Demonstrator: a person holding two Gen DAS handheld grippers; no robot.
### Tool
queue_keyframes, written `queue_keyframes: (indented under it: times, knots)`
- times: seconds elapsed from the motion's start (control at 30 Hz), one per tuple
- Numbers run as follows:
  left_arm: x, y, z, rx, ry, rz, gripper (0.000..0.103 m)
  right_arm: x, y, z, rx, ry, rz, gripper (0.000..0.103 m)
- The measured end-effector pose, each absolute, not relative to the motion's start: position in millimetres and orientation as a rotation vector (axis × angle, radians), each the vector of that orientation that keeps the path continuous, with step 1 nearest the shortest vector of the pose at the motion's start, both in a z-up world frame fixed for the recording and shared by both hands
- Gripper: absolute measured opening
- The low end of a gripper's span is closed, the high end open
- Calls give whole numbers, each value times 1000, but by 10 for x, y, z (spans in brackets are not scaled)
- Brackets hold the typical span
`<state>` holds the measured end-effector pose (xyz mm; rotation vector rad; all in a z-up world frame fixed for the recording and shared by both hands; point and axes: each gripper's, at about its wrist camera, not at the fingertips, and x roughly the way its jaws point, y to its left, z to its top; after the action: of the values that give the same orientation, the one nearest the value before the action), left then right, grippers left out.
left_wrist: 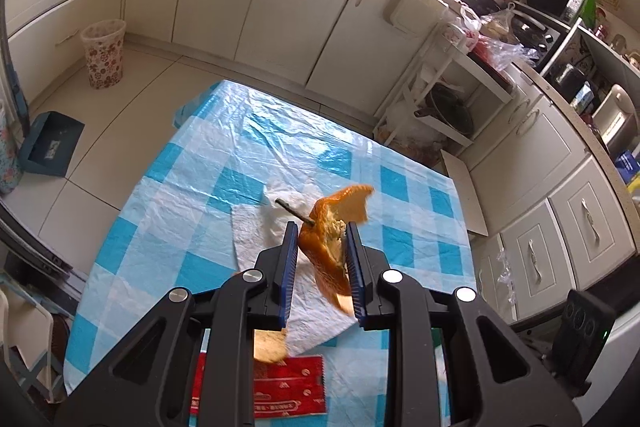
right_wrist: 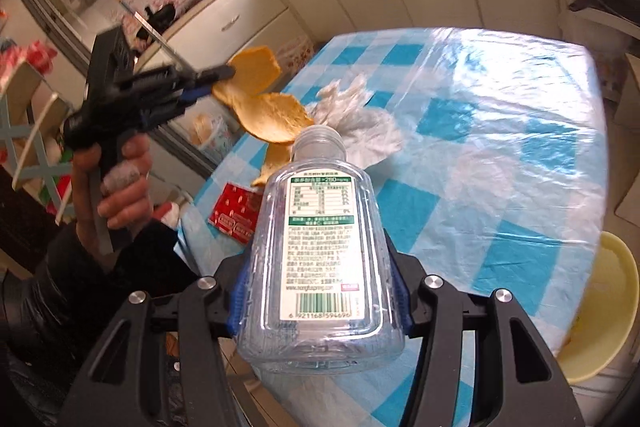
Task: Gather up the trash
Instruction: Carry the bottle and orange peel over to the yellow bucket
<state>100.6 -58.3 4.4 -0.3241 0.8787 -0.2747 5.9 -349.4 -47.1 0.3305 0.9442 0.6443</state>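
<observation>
- Leftmost, the left gripper was held up above the table, its jaws clamped on one orange peel by the stem end; the peel hung clear of the checked cloth, a loose flap curling upward.
- Below it, on the table's near edge, lay a second piece of peel and one red wrapper, the peel overlapping the wrapper's top edge.
- Behind the raised peel, one crumpled white tissue rested on the cloth near the middle of the table.
- To the right, the right gripper had its jaws closed on one clear plastic bottle, label up, open neck pointing away from the camera; no cap was visible.
- Count of trash in view: two peel pieces (one held, one lying), one tissue, one wrapper, one bottle. Two items were in the grippers and three were on the table.
- Possible receptacles: one patterned wastebasket stood on the floor by the cabinets, well apart from the table; one pale yellow basin sat just beside the table's right edge. Which one was intended could not be told.
- Judged step: carrying both held items to a bin. Done well, the left grip should stay firm, since the peel was pinched only at one end and its hanging part could tear or swing; the bottle should be kept level so it does not slip forward out of the pads.
</observation>
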Motion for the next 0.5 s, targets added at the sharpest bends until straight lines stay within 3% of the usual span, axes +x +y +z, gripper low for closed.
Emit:
queue_keyframes:
  times: [0.27,0.5]
  knots:
    - [773,-1125,218,-278,870,-353,22,19,-4377,-359,539,855,413,55]
    - [592,-1683,332,-220,875,-439,22,-105,-5239,-776,767,876,89,55]
